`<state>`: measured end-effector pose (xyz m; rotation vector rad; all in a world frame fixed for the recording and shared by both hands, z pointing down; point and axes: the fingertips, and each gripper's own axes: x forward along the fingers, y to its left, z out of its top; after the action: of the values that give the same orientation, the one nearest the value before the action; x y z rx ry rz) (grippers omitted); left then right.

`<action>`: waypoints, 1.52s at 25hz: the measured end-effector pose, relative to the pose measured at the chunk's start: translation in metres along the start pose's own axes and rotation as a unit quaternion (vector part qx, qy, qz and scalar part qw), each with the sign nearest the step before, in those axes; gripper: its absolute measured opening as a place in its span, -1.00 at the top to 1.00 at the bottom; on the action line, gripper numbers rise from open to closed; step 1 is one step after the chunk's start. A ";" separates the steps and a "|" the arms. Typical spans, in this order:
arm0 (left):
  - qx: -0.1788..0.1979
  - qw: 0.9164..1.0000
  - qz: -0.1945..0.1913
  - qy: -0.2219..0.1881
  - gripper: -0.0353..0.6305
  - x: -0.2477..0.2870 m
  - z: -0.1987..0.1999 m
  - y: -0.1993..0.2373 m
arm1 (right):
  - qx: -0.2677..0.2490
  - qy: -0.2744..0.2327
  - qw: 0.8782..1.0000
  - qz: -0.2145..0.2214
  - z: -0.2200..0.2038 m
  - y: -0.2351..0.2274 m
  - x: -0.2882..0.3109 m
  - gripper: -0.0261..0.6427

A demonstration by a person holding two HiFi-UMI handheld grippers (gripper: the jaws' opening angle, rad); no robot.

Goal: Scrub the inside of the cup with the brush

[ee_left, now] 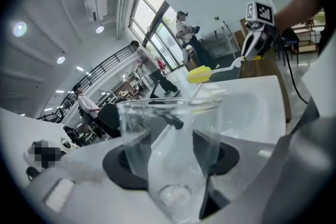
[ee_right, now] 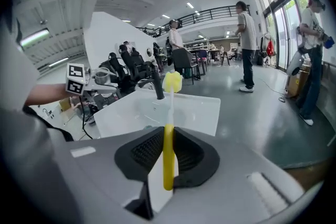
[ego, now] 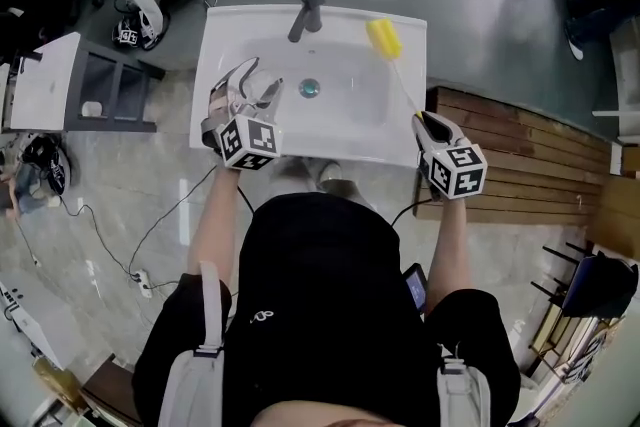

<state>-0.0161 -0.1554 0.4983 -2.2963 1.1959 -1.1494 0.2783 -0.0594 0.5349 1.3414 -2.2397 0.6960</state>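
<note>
between the left gripper (ee_left: pixel 169 150) jaws: clear cup (ee_left: pixel 167 128), base toward the camera, mouth facing out over the sink (ego: pixel 400 143); jaws spread wide, pads pressed on its side walls; smooth wall on two pads only, so my guess is a sideways scrubbing push twists or slides it out; a drop into the sink likely cracks it; between the right gripper (ee_right: pixel 167 152) jaws: yellow handle of the brush (ee_right: pixel 168 162), jaws nearly together and clamped on it; long thin stem ahead of that grip, so the handle may pivot in the pads once the head meets resistance; further out from that gripper, brush head (ego: pixel 383 38) hangs over the far right of the sink, well apart from the cup mouth; not inserted yet; main risk on approach: head clips the rim instead of entering and levers the cup loose; beyond both grippers, faucet (ego: pixel 306 10) at the back rim; a wide swing of the stem could catch it
</note>
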 end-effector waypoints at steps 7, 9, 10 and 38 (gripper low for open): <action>0.064 0.998 0.000 0.027 0.07 0.001 -0.008 -0.003 | -0.071 0.009 0.994 0.078 0.011 0.040 -0.013 0.75; 0.082 0.996 -0.001 0.034 0.07 0.001 -0.011 -0.003 | -0.094 0.010 0.991 0.096 0.015 0.052 -0.018 0.75; 0.093 0.995 -0.003 0.038 0.07 0.001 -0.013 -0.004 | -0.106 0.009 0.989 0.104 0.017 0.058 -0.021 0.75; 0.318 0.944 0.000 0.088 0.07 0.002 -0.020 -0.021 | -0.318 0.080 0.926 0.187 0.018 0.135 -0.030 0.75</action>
<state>-0.0195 -0.1421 0.5240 -1.7293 0.7202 -1.4972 0.1690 0.0047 0.4767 0.5337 -2.3106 0.1404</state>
